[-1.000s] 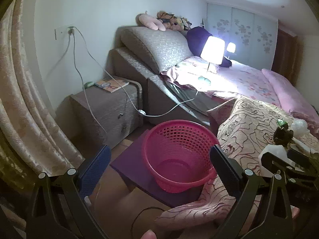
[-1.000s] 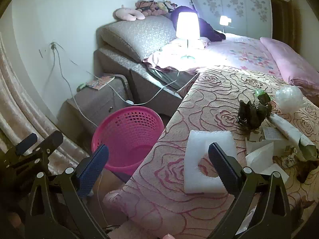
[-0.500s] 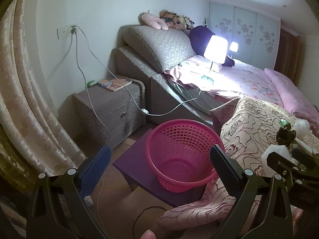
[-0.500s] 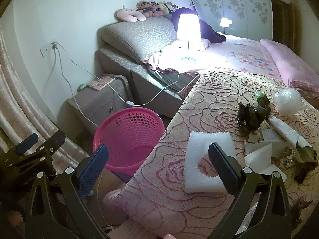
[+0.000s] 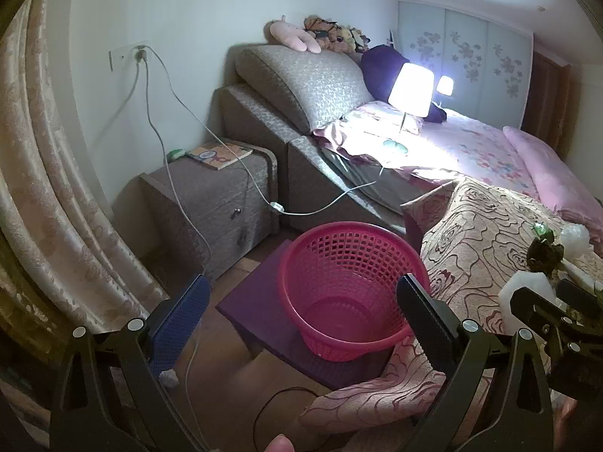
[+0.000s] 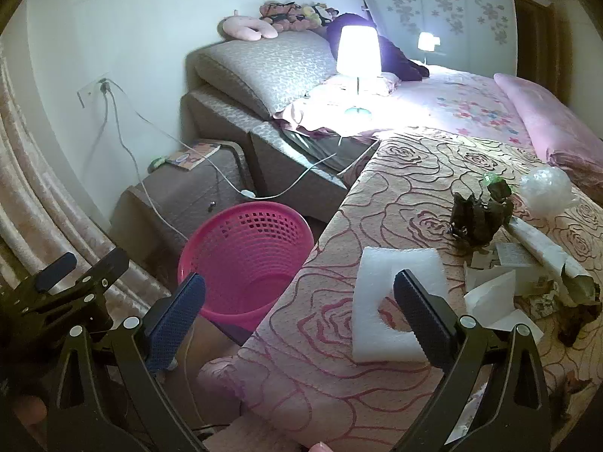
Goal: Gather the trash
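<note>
Right wrist view: the white foam sheet (image 6: 392, 297) lies lower centre on the rose-patterned bedspread (image 6: 414, 173), between the spread, empty fingers of the right gripper (image 6: 297, 310). Likely feather-light, bendy and crushable; pinch its near edge. Left gripper (image 5: 301, 307) open over the pink basket (image 5: 350, 286).

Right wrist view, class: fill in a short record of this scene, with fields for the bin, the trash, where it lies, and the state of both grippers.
bin: pink basket, looks empty, on the floor beside the bed
trash: white foam piece, dark crumpled wrapper, clear plastic wad, paper scraps
where: all on the rose-patterned bedspread
left gripper: open, holds nothing, aimed at the basket
right gripper: open, holds nothing, foam piece just ahead of its right finger
</note>
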The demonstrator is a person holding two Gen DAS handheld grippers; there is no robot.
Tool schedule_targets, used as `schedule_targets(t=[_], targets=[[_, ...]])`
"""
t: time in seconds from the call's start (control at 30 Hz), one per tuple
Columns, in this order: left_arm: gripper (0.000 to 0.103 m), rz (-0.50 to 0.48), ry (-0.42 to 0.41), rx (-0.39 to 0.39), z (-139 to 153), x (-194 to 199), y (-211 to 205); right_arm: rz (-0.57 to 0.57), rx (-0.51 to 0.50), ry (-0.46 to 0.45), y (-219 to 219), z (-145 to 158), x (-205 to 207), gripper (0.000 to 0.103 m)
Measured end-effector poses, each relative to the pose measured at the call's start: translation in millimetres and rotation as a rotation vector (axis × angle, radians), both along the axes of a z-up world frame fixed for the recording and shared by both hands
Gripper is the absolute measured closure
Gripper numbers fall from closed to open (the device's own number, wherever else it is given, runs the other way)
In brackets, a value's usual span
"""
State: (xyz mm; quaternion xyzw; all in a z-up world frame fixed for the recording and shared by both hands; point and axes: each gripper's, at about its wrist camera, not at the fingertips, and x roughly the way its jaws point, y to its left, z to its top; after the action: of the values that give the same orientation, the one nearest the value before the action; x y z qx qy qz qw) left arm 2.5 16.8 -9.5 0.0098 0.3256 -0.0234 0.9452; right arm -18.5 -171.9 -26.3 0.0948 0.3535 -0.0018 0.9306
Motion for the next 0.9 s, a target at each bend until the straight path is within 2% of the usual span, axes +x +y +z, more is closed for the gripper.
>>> schedule_targets(t=[0.9], targets=[[0.007, 0.005, 0.011, 0.001, -1.8, 0.5, -1.0, 0.014, -0.012, -0.005, 5.6, 2.5, -2.7, 0.006]])
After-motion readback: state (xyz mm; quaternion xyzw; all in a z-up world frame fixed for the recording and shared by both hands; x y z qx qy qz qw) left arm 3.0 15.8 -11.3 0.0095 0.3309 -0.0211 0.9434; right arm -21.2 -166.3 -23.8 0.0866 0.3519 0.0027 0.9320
